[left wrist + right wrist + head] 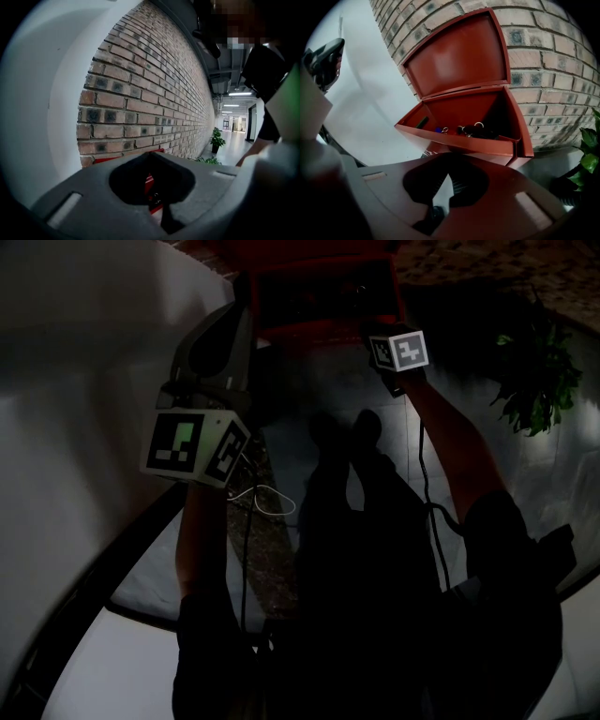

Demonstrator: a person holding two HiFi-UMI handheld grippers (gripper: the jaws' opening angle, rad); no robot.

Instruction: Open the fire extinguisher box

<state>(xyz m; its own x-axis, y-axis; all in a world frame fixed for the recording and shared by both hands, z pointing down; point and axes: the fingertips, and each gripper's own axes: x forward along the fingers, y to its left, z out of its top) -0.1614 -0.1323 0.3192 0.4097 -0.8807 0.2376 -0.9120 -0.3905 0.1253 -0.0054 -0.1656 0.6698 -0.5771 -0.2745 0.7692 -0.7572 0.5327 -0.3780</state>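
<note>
The red fire extinguisher box [459, 140] stands against the brick wall with its lid [457, 51] swung up and leaning back. Inside show the dark valve heads and ring pins of extinguishers [476, 129]. In the head view the box [319, 296] is dim at the top centre. My right gripper [373, 326] is just in front of its right side, jaws together and holding nothing [450, 157]. My left gripper [234, 320] is raised to the left of the box, also shut and empty [152, 157]. A piece of the red box [149, 180] shows through its jaw opening.
A white curved wall [75, 381] runs along the left. A potted plant [534, 381] stands right of the box. The brick wall [154, 93] leads down a lit corridor. A thin white cable [267, 498] hangs between my arms.
</note>
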